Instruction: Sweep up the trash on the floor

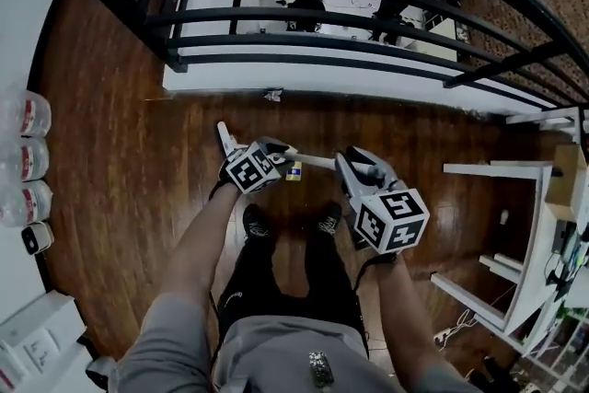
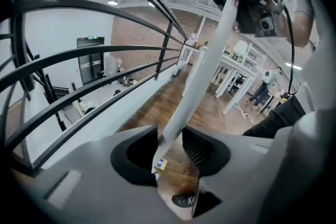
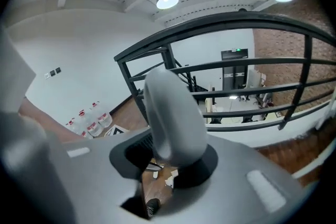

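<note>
- Bottles (image 1: 23, 152) stand along the far-left wall, well clear of the work.
- left gripper (image 2: 169, 132): jaws sit apart around the thin lower end of the white handle (image 1: 322, 162). A gap shows at the ribbed right pad, so it looks like a loose cradle, not a clamp.
- yellow-blue scrap (image 1: 294, 170) lies on the wood floor (image 1: 138, 152), just on the near side of the handle, between the two grippers and just ahead of the shoes (image 1: 256, 224). The left hand is the nearer one.
- Handle's long axis runs left to right across the body and climbs toward the right hand.
- white scrap (image 1: 273, 94) lies farther out, against the foot of the white ledge (image 1: 368, 83) under the railing (image 1: 322, 14), well apart from both grippers.
- right gripper (image 3: 176, 147): clamped on the handle's thick rounded upper end, which fills the jaw gap. More small paper bits (image 3: 169, 180) show on the floor below it.
- No view shows the sweeping end of the tool, so I can't tell which way it faces.
- Judgement: the handle has to tip down toward the nearest scrap, with the right hand steering and the left only guiding.
</note>
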Tool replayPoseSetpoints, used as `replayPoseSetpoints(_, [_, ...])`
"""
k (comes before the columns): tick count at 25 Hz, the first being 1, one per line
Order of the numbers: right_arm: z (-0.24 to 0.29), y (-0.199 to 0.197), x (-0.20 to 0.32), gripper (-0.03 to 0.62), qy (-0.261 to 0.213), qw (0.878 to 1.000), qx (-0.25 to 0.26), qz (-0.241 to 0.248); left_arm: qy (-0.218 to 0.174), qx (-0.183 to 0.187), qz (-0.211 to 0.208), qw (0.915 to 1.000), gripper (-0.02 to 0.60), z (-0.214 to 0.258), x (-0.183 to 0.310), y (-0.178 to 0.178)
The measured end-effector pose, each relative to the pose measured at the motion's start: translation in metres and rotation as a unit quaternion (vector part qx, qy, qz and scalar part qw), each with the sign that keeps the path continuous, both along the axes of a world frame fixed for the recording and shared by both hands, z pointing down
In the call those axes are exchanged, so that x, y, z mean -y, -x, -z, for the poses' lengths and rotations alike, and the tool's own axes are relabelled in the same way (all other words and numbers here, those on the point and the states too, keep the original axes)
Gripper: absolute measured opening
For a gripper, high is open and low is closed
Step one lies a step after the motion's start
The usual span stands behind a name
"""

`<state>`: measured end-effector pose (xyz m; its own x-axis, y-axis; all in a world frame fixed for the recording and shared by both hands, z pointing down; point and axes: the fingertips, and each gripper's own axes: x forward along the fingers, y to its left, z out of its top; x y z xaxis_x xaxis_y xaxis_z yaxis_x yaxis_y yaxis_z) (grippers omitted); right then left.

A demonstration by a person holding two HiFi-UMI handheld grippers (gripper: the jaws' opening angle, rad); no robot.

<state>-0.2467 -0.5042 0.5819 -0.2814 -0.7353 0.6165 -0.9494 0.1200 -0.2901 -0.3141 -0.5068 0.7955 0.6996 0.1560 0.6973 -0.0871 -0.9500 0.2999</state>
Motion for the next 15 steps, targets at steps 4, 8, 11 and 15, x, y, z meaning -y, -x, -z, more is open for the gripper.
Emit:
replayPoseSetpoints(4, [0.016, -0.035, -0.033, 0.080, 0.008, 0.998, -0.018, -0.054, 0.034, -0.029, -0.063, 0.9970, 0.147, 0.015, -0.039, -0.045])
replayPoseSetpoints(8, [0.015, -0.079, -0.064, 0.080, 0.018, 0.995, -0.008, -0.095, 0.046, -0.024, -0.100, 0.9936, 0.147, 0.016, -0.069, -0.083])
replayPoseSetpoints(11, [0.018, -0.101, -0.084, 0.080, 0.006, 0.993, 0.017, -0.114, 0.039, -0.006, -0.156, 0.9869, 0.144, 0.020, -0.088, -0.099])
replayPoseSetpoints(15, [0.030, -0.125, -0.093, 0.080, -0.018, 0.990, 0.031, -0.137, 0.020, 0.005, -0.211, 0.9773, 0.137, 0.034, -0.088, -0.116])
